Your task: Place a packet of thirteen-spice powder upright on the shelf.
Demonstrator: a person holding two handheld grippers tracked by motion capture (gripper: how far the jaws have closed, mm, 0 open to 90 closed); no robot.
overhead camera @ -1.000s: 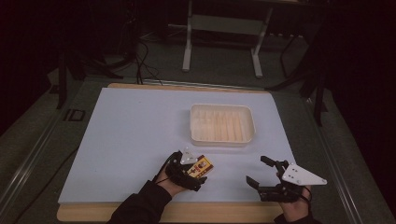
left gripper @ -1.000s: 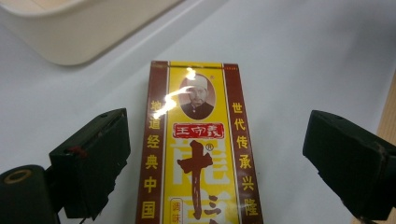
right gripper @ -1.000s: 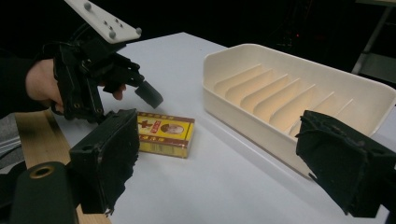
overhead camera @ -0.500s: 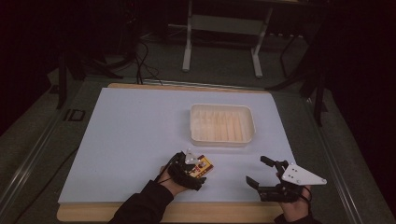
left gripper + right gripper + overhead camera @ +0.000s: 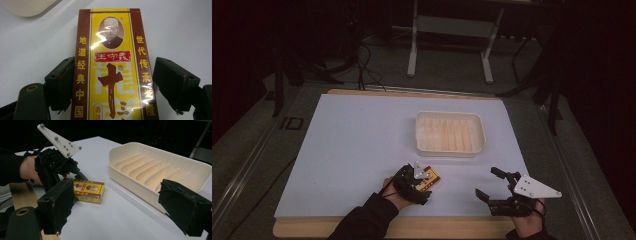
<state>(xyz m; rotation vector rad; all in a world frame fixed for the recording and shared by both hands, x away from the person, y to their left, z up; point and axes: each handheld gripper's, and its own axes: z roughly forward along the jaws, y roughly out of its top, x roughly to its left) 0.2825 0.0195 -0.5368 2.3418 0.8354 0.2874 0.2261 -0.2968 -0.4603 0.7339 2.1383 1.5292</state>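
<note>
While the box (image 5: pixel 113 67) is lying flat on the desk (image 5: pixel 352 150) near its front edge, I am bringing my left gripper (image 5: pixel 414 182) down over it. The jaws have just been closing, with the box between them. In the left gripper view the left pad looks to be touching the box's long edge, while a sliver of desk is showing between the right pad and the other edge, so I am not yet pinching it. My right gripper (image 5: pixel 494 187) is resting well to the right, its jaws spread and holding nothing.

By my judgement the work is standing at its first step: the grasp is forming and the box is not yet lifted. The tray (image 5: pixel 450 133), just beyond the box, is sitting with all its slots bare; if the box is meant for it, the lift, carry and placing are all remaining.

The box is a slim, flat carton, yellow down the middle with dark red side bands, Chinese characters and a small oval portrait near the far end. Its wrap is glossy, throwing glare, so I am expecting a slippery hold.
</note>
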